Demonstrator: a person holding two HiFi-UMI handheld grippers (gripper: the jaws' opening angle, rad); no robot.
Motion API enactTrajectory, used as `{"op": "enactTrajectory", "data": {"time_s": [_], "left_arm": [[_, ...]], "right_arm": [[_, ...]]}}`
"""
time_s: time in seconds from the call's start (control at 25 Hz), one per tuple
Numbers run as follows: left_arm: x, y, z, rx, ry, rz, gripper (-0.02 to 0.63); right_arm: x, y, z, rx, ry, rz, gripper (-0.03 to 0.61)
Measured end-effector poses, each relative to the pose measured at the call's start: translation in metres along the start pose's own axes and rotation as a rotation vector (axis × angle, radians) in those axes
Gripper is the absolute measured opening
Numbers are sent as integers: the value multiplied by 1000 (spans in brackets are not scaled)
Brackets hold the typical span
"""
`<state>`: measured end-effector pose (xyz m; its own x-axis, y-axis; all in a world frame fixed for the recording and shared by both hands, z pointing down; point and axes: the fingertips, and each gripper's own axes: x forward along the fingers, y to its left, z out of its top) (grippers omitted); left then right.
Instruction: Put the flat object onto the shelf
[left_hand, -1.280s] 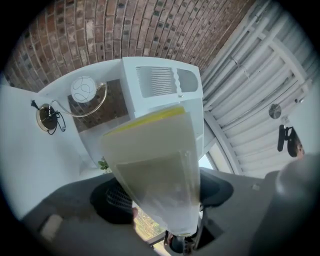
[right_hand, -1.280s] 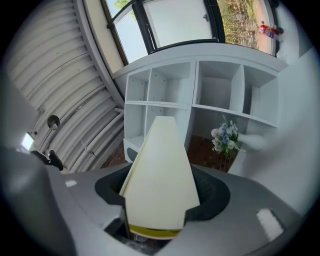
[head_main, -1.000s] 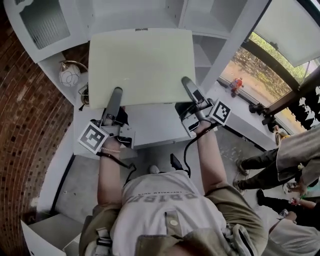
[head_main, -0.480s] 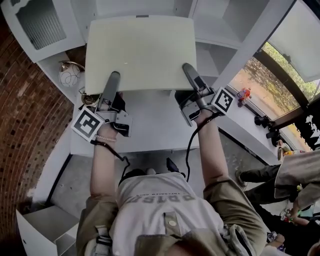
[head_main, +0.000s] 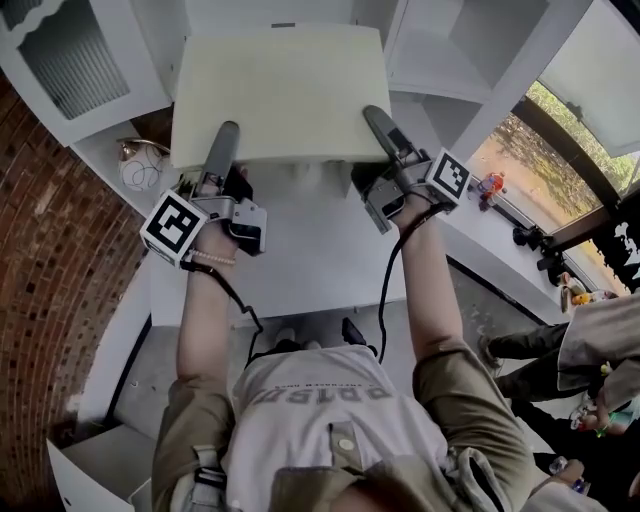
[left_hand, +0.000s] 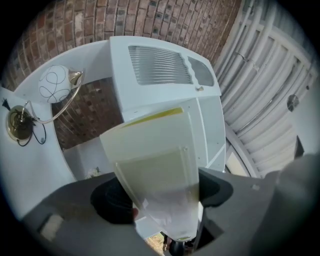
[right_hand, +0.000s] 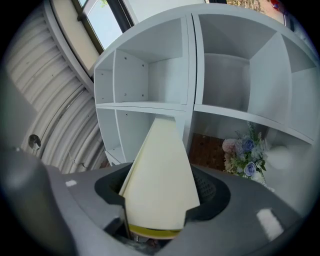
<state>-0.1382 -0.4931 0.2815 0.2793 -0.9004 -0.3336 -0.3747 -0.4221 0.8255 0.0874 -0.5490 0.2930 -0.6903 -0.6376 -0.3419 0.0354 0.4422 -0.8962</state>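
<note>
OK, L gripper (head_main: 225, 138) & R gripper (head_main: 374, 118) each pinch the flat object (head_main: 280, 85) at its near edge, one per corner, so I keep it level. It's held up before the shelf (head_main: 440, 72), not yet in.

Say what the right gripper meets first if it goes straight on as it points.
The right gripper is shut on the board, whose far edge leads. It would probably meet the shelf first, near its middle divider, though depth is unclear.

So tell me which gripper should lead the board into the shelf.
Probably the right gripper: both clamp the board, but its view faces open shelf compartments; the left gripper faces a louvred door.
</note>
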Motion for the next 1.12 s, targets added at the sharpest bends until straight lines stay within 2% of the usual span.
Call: {"op": "enactTrajectory", "data": {"time_s": [0.28,0.52,0.6,0.64,0.68,0.76,0.96,1.04,1.08,1.12], "left_arm": [[5,12,-4,-77,12,1,359],[25,18,19,-209,-58,1,327],[27,18,22,-243,-99,-1,324],[27,19,24,-256,-118,1,322],[27,20,26,-268,-136,3,319],[28,21,31,-289,-165,5,316],[32,23,35,-313,-200,-1,314],[33,24,35,-314,-200,1,314],[33,25,36,-313,-197,4,314],[33,26,36,-310,-193,6,314]], "right_arm": [[-1,-6,4,8,-25,-63,311],[28,-7,13,37,-32,-93,333],[32,1,16,-5,-32,-79,349],[33,6,18,-33,-33,-69,380],[33,9,20,-58,-37,-58,436],[29,14,27,-99,-59,-42,486],[-14,21,34,-270,-192,-76,511],[-35,25,13,-360,-213,-106,509],[-40,25,-5,-400,-196,-113,509],[-38,26,-25,-436,-162,-107,481]]}}
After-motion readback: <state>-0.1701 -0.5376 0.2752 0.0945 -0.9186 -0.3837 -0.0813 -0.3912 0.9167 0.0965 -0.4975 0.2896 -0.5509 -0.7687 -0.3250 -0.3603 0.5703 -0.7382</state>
